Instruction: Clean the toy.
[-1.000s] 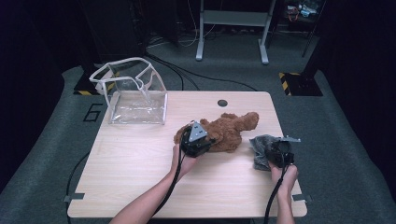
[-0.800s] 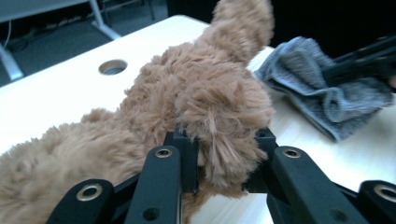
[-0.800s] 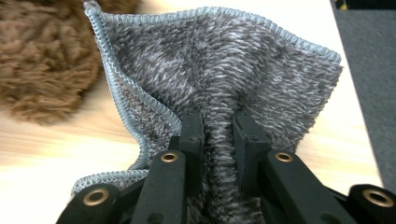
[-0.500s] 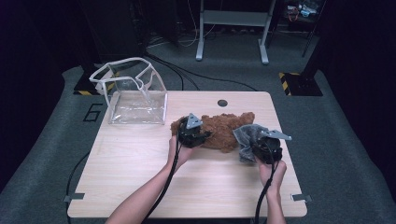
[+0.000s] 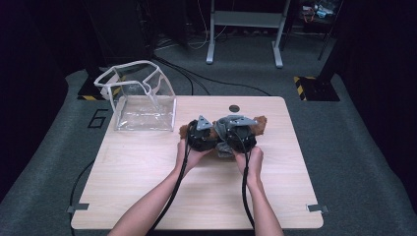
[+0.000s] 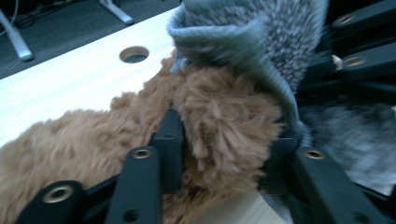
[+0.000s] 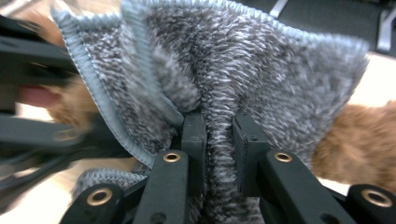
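Note:
A brown teddy bear point(image 5: 261, 123) lies at the middle of the wooden table point(image 5: 147, 182). My left gripper point(image 5: 200, 132) is on its left part. In the left gripper view the jaws point(image 6: 224, 149) have just been opening, with a lump of the bear's fur point(image 6: 219, 121) still touching both pads. My right gripper point(image 5: 238, 130) sits close beside it, shut on a fold of grey fluffy cloth point(image 7: 261, 60) pinched between its pads point(image 7: 219, 130). The cloth point(image 6: 280, 28) hangs over the bear right by the left jaws. Brown fur point(image 7: 364, 140) shows behind the cloth.
A clear plastic bag with white trim point(image 5: 142, 98) stands open at the table's far left corner. A round cable hole point(image 5: 234, 108) lies just beyond the bear. Cables trail from both grippers toward the near edge. A metal frame point(image 5: 243, 29) stands on the floor behind.
My right gripper has carried the grey cloth from the table's right side leftward and up onto the bear, ending next to the left gripper. The left gripper has shifted only slightly.

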{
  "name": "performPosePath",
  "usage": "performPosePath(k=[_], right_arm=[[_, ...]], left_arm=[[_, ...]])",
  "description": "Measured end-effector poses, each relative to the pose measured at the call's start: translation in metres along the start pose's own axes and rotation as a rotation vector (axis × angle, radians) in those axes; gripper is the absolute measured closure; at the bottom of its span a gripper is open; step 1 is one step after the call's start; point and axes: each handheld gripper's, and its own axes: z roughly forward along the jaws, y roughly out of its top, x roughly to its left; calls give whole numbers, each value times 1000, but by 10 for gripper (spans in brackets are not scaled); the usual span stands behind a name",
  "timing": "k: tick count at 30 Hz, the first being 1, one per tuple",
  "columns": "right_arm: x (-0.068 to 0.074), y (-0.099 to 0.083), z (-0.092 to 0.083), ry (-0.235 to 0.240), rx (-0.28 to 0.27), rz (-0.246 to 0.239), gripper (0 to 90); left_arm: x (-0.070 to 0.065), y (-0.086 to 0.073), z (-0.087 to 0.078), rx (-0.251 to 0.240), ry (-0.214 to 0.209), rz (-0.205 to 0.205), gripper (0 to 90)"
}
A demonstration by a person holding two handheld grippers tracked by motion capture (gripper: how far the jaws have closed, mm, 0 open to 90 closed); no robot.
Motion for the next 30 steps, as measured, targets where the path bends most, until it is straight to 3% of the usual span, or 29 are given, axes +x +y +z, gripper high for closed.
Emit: performPosePath(k=[2,6,9,11,17,19,22,25,28,30], right_arm=[[-3,-2,6,8,9,27,776],[-5,-4,10,-1,17,26,782],[-11,-5,9,-18,30,24,785],[-19,-7,7,-49,40,46,787],[-62,-20,5,-130,64,144,788],[-66,-22,1,-121,57,164,787],[-56,-17,-11,-102,23,128,784],[-33,-6,-17,-43,-20,67,782],[-11,2,-7,-41,8,-8,781],[-6,3,5,-61,47,2,781]], left_arm=[[2,-1,-1,2,-4,-4,572],[1,0,-2,11,14,15,685],[4,-1,-3,19,12,15,701],[8,-2,-4,21,7,1,701],[18,-5,-4,35,-10,-30,687],[18,-4,-4,34,-5,-32,669],[20,-5,-5,30,-8,-42,605],[21,-5,-8,24,-7,-50,516],[19,-6,-16,3,5,-31,487],[17,-6,-21,-13,27,-14,496]])
